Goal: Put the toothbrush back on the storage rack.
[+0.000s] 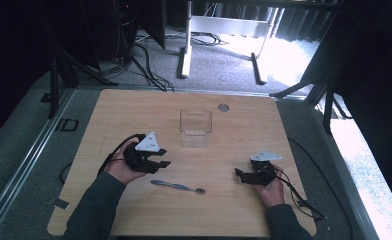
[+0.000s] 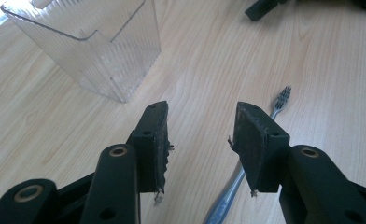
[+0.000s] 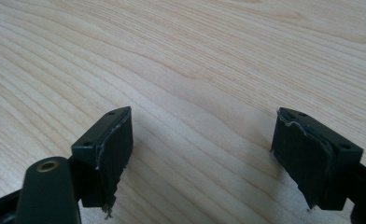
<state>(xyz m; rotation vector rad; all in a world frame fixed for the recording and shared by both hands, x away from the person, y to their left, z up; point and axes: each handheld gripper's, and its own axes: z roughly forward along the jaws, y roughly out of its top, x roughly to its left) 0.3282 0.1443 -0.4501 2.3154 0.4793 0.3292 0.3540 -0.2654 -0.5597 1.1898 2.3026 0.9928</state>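
Note:
A blue-grey toothbrush point(image 1: 178, 186) lies flat on the wooden table point(image 1: 134, 110), bristle head to the right. In the left gripper view the toothbrush point(image 2: 246, 163) runs under the right jaw, its head beyond the tip. My left gripper point(image 1: 163, 158) rests just above and left of the brush, jaws apart with nothing between them; the same left gripper point(image 2: 200, 140) points toward a clear ribbed plastic box point(image 2: 97, 51). That box point(image 1: 196, 128) stands upright mid-table. My right gripper point(image 1: 240, 175) sits at the right, jaws wide over bare wood point(image 3: 202, 154).
A round grommet point(image 1: 223, 107) sits in the table near the far edge. Cables trail from both grippers over the table sides. Desk legs and wires lie on the grey carpet beyond. The other gripper's tip point(image 2: 260, 7) shows at the top of the left gripper view.

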